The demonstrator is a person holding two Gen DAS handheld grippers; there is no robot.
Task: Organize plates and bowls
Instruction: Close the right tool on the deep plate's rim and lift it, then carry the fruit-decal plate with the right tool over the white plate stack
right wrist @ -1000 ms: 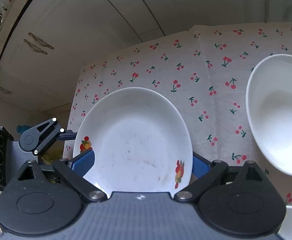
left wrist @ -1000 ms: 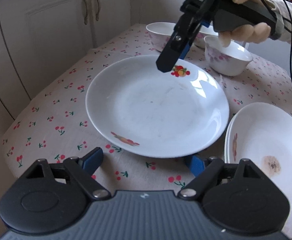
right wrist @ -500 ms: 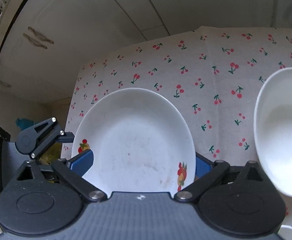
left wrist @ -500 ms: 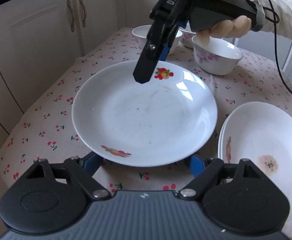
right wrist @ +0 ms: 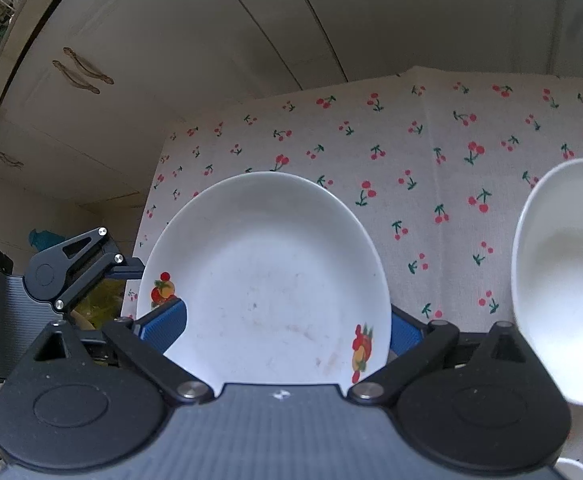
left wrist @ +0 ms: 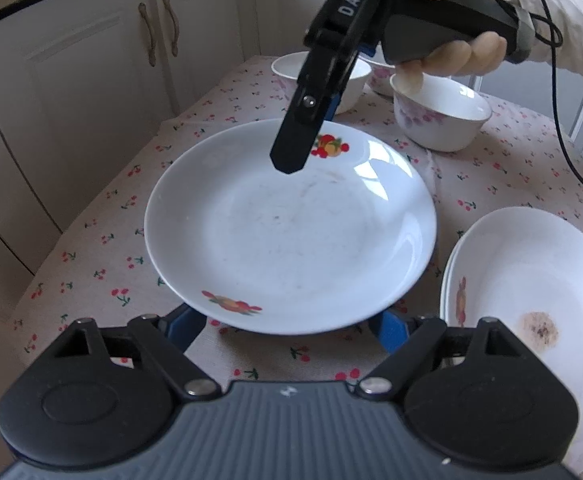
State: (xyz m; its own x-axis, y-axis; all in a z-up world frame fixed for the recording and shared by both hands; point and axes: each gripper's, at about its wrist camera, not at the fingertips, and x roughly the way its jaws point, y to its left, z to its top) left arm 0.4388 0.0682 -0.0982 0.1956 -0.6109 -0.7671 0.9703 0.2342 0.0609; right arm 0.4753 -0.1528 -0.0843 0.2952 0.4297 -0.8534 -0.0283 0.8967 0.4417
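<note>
1. The plate's (left wrist: 291,232) near rim now covers the left gripper's (left wrist: 287,324) fingers, which stood clear before. The right gripper's (right wrist: 283,320) jaws have just been opening wide around the far rim.
2. The rim hides the left gripper's hold, so I cannot tell it.
3. The plate is over the bench (left wrist: 103,240), beside the stack (left wrist: 531,280). It likely needs a firm, level hold before lifting.

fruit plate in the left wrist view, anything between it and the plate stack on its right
Nothing visible. Only a narrow strip of bare tablecloth separates the fruit plate from the plate stack. The bowls sit farther back, off that path.
</note>
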